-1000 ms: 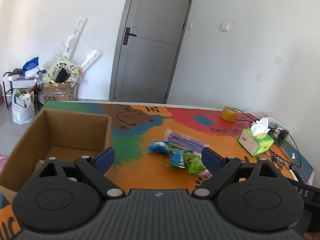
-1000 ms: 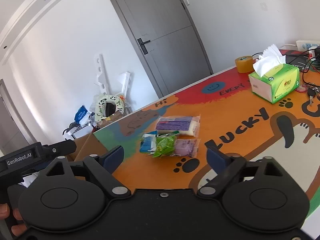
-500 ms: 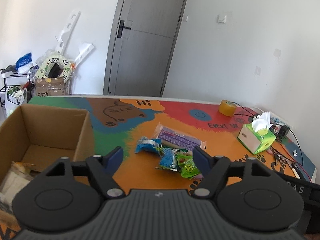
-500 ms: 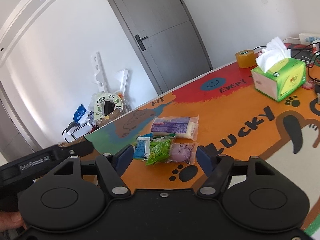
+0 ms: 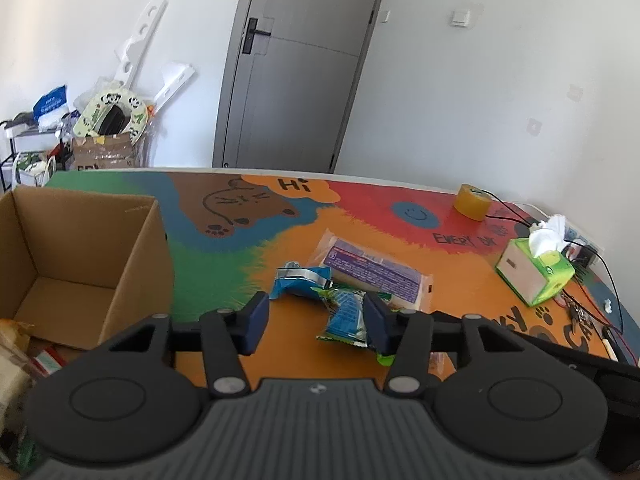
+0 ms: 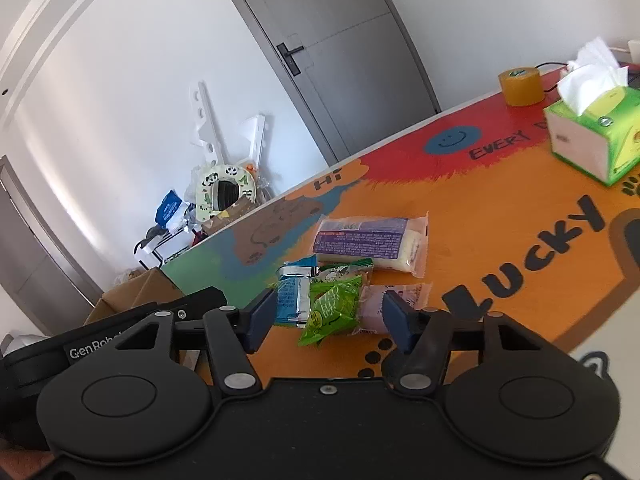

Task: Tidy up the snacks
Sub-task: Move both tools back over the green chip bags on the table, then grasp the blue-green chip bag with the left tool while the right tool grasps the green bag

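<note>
A small pile of snack packets lies mid-table: a long purple-and-white packet (image 5: 370, 270) (image 6: 370, 240), a blue packet (image 5: 300, 282) (image 6: 294, 298), a bright green packet (image 6: 332, 314) (image 5: 346, 314) and a pale pink packet (image 6: 374, 306). An open cardboard box (image 5: 132, 248) stands at the left, with some packets at its near corner. My left gripper (image 5: 316, 320) is open and empty, just short of the pile. My right gripper (image 6: 330, 320) is open and empty, its jaws either side of the green packet, above the table.
A green tissue box (image 5: 536, 272) (image 6: 592, 132), a tape roll (image 5: 474, 202) (image 6: 520, 84) and black cables (image 5: 596, 276) sit at the table's right end. The left gripper's body (image 6: 100, 344) shows at the right wrist view's lower left. A door and floor clutter lie beyond.
Both grippers have moved forward toward the snack pile and their jaws have narrowed somewhat. The box has slid leftward in the left wrist view.
</note>
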Tool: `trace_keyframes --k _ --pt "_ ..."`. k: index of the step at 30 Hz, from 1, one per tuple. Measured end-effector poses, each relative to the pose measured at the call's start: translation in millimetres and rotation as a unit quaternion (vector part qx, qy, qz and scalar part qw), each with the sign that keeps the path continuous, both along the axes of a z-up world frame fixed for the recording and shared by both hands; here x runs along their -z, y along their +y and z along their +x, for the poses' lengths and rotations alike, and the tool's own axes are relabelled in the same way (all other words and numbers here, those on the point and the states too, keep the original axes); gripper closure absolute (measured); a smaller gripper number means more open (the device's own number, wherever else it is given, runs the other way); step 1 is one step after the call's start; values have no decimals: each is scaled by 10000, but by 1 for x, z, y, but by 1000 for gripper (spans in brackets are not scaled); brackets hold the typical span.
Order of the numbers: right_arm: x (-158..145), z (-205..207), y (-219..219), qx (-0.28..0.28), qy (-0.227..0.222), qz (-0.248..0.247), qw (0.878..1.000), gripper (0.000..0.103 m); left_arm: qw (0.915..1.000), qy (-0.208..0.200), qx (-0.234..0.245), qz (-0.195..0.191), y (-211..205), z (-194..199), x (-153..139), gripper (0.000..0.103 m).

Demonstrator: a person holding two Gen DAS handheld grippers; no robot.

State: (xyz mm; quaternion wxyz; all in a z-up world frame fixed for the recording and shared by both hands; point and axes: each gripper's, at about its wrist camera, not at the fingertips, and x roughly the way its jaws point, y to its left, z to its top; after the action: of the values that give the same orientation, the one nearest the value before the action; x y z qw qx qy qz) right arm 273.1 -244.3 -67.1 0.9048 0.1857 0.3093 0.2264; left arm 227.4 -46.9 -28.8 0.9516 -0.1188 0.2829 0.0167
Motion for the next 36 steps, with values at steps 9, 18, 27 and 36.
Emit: trace_keyframes --k 9,18,27,36 --pt "9 22 17 -178 152 -170 9996 51 9993 148 -191 -283 11 19 9 58" --pt "17 23 27 -345 165 -440 9983 79 9987 252 -111 -420 11 27 16 56" --pt "7 16 9 -139 27 -410 9991 81 9988 363 -32 -327 -4 40 24 51" --pt "9 17 -8 114 46 -409 9991 81 9985 494 -97 -226 -13 56 37 51"
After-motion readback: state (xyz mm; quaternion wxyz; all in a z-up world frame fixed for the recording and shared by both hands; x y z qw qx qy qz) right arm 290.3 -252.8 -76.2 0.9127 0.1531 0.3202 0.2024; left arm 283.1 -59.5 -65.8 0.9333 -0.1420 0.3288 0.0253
